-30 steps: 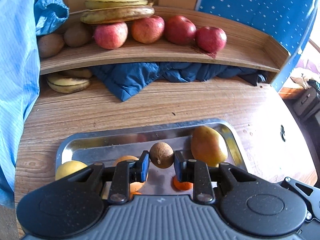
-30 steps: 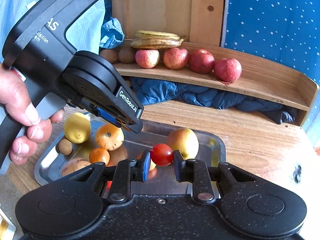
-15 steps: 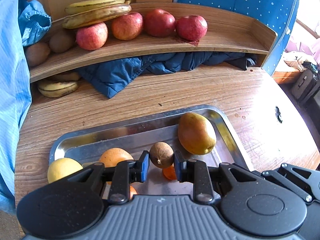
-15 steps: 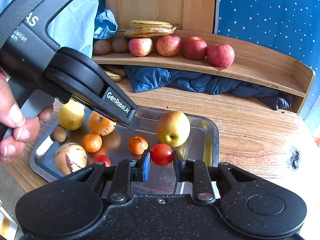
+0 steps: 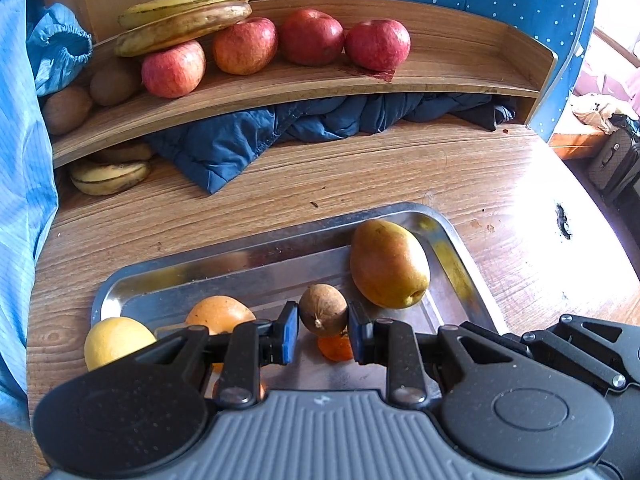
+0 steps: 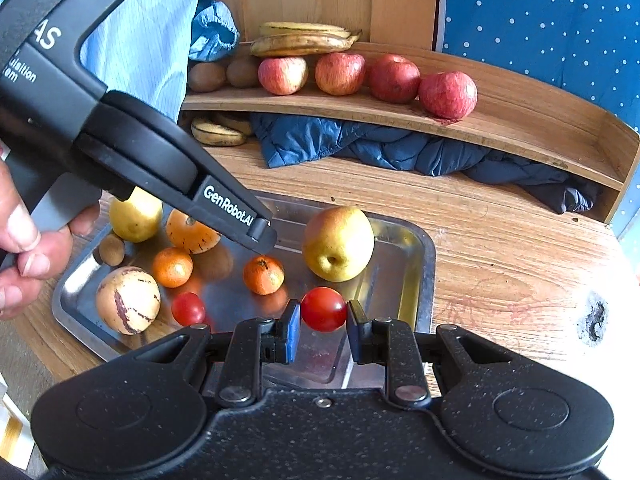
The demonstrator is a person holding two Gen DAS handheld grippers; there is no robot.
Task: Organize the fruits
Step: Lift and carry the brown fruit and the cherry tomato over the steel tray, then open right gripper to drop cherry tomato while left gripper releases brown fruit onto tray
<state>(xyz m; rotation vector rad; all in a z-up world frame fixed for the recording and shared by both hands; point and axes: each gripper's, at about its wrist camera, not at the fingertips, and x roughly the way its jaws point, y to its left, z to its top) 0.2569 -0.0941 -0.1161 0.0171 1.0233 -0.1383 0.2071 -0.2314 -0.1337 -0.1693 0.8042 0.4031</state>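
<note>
1. Left gripper (image 5: 323, 326) – pinches a small brown fruit (image 5: 323, 309) between its blue pads, above the metal tray (image 5: 452, 240).
2. Right gripper (image 6: 323, 326) – pinches a cherry tomato (image 6: 323, 309) over the near end of the same tray (image 6: 420, 240). In this view the left gripper (image 6: 262, 236) reaches in from the left side, held by a hand (image 6: 20, 248); its fingertips are hidden from here.
3. Tray contents, right wrist view – a yellow-green pear (image 6: 338, 243), two small oranges (image 6: 264, 275) (image 6: 173, 267), a second cherry tomato (image 6: 188, 309), a striped pale melon-like fruit (image 6: 128, 300), a spotted orange fruit (image 6: 192, 232), a yellow fruit (image 6: 136, 216) and another small brown fruit (image 6: 112, 249).
4. Wooden shelf (image 5: 440, 76) at the back of the wooden table (image 5: 360, 172) – four red apples in a row, from (image 5: 173, 68) to (image 5: 378, 44), two bananas (image 5: 184, 20) lying partly on the leftmost apples, two kiwis (image 5: 114, 82) at the left end.
5. Under the shelf – a crumpled blue jacket (image 5: 248, 136) and more bananas (image 5: 110, 176) lying just beside its left edge.
6. Left edge – light blue sleeve fabric (image 5: 20, 200).
</note>
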